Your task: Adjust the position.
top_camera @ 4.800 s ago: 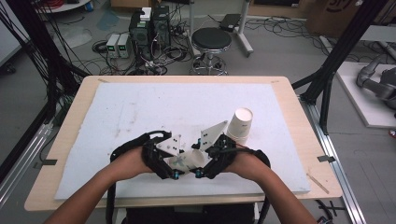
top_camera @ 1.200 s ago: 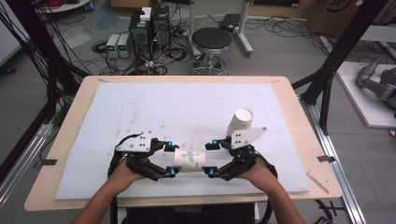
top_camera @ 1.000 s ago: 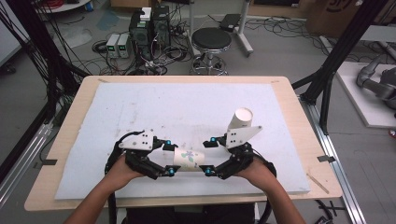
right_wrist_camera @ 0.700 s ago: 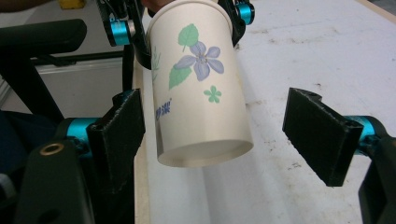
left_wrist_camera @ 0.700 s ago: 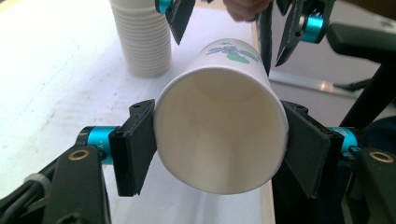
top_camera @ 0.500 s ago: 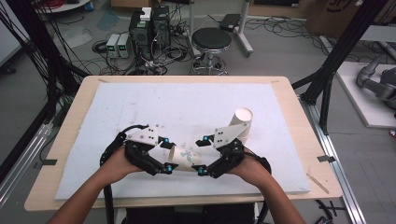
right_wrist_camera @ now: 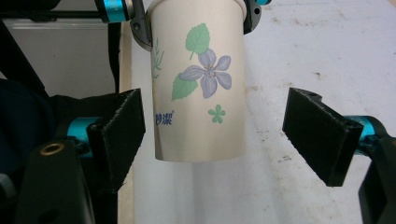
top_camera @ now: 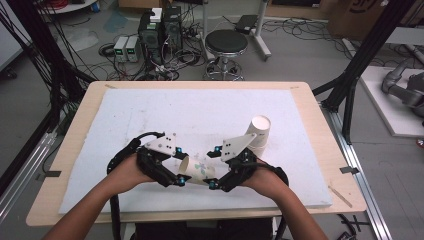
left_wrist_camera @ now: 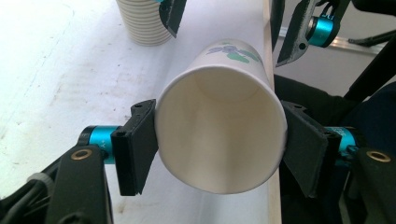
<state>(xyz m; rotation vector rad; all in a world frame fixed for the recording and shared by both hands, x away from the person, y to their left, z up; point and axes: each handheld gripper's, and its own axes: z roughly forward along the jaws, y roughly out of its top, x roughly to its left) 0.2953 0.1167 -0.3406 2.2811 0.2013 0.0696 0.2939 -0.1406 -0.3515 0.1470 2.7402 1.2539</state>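
Your left hand-held gripper (left_wrist_camera: 219, 140) has just been closing and now clamps the flowered cup's (left_wrist_camera: 222, 135) rim, right hand-held gripper (right_wrist_camera: 215, 140) wide open w/ nothing gripped; next, pull the cup clear & set it upright.

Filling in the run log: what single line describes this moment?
left gripper: shut on rim of white flower-printed paper cup, jaws just closing | right gripper: open around cup base | stack of white paper cups: upright on table
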